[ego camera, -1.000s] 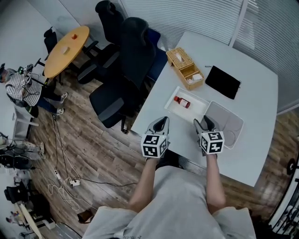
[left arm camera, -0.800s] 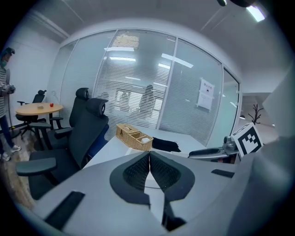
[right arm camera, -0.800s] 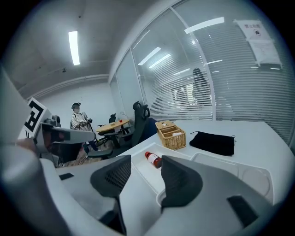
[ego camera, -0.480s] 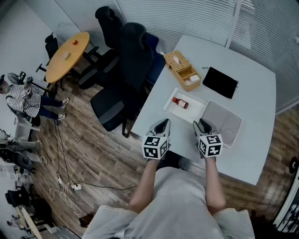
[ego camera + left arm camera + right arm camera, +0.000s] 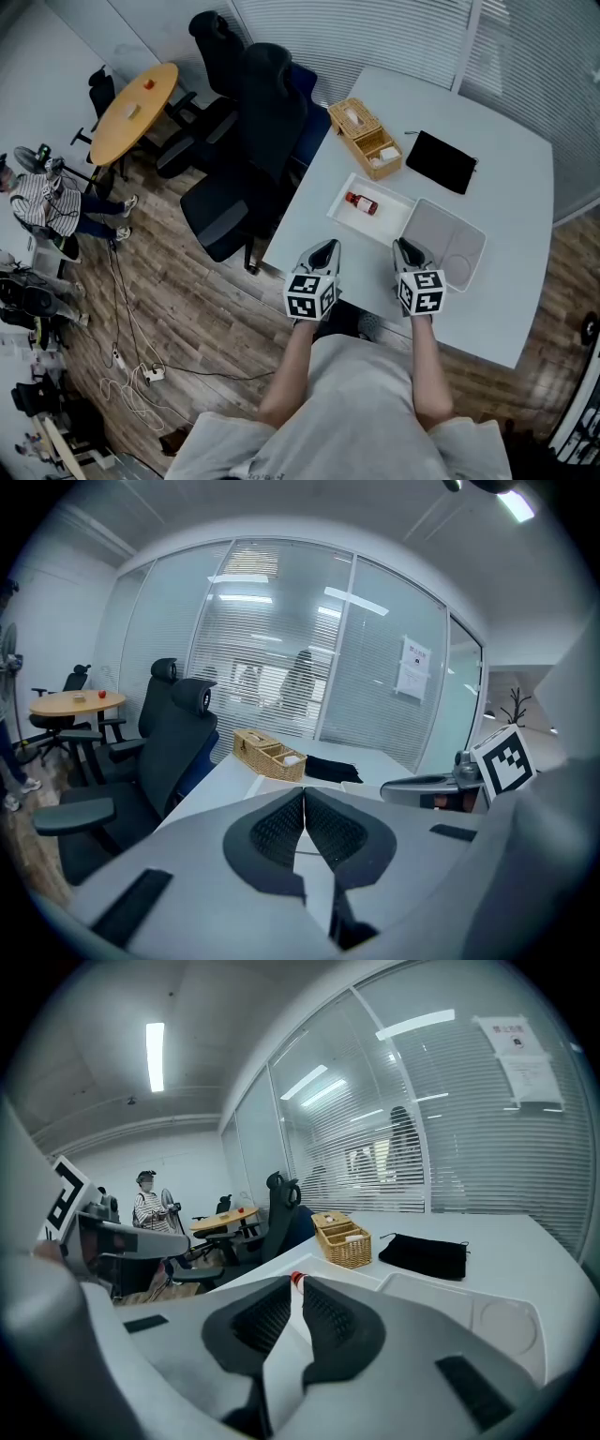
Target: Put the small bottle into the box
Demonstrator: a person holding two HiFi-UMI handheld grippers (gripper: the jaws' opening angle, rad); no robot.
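right gripper (image 5: 409,249) jaws just closing, far narrower than before, empty

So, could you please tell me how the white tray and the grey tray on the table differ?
The white tray holds a small bottle, while the grey tray holds nothing. The white tray is a plain rectangle with crisp corners; the grey tray has rounded corners and a round recess at one end. Both are shallow and lie flat, side by side on the table.
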